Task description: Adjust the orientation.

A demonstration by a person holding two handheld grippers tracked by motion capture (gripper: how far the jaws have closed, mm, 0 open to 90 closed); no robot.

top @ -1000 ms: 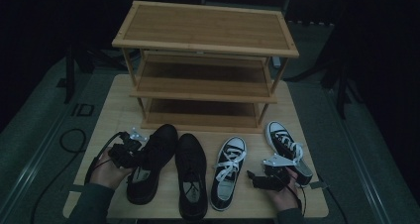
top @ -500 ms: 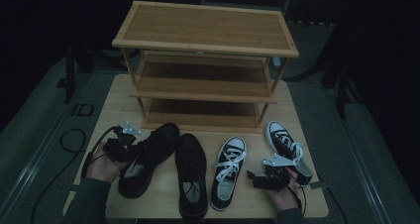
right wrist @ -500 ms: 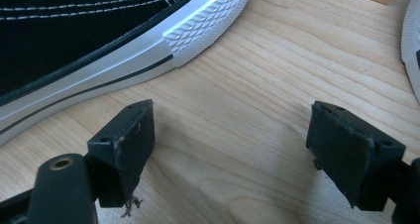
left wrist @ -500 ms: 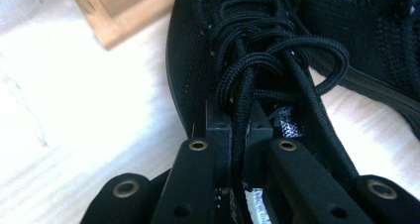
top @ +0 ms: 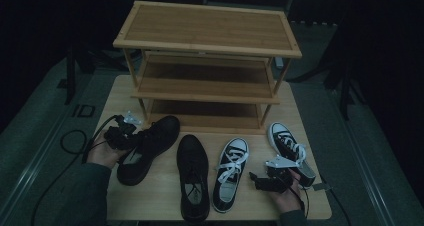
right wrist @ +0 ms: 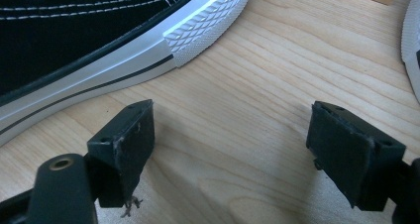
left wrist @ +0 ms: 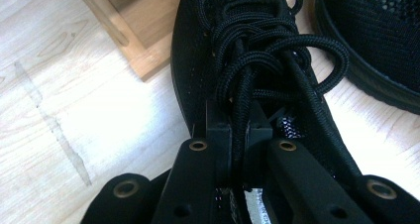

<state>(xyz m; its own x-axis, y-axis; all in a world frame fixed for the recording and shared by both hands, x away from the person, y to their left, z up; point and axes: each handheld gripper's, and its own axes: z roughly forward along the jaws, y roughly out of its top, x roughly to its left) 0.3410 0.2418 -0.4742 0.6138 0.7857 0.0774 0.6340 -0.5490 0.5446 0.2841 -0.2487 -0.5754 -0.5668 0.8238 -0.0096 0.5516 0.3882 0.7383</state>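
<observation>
Standing at the far end of the light wooden desk: a three-tier wooden shoe rack, all shelves bare. Lying mid-desk, toe toward the rack: a second black mesh shoe. Just beside it, a black-and-white sneaker with white laces. Further along, near the desk's edge, its twin sneaker, angled slightly outward. Around the desk, dark grey floor.

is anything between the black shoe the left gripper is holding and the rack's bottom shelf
Nothing visible. The left gripper is shut on the black shoe, whose toe points at the open bottom shelf, just inside the rack's front leg.
</observation>
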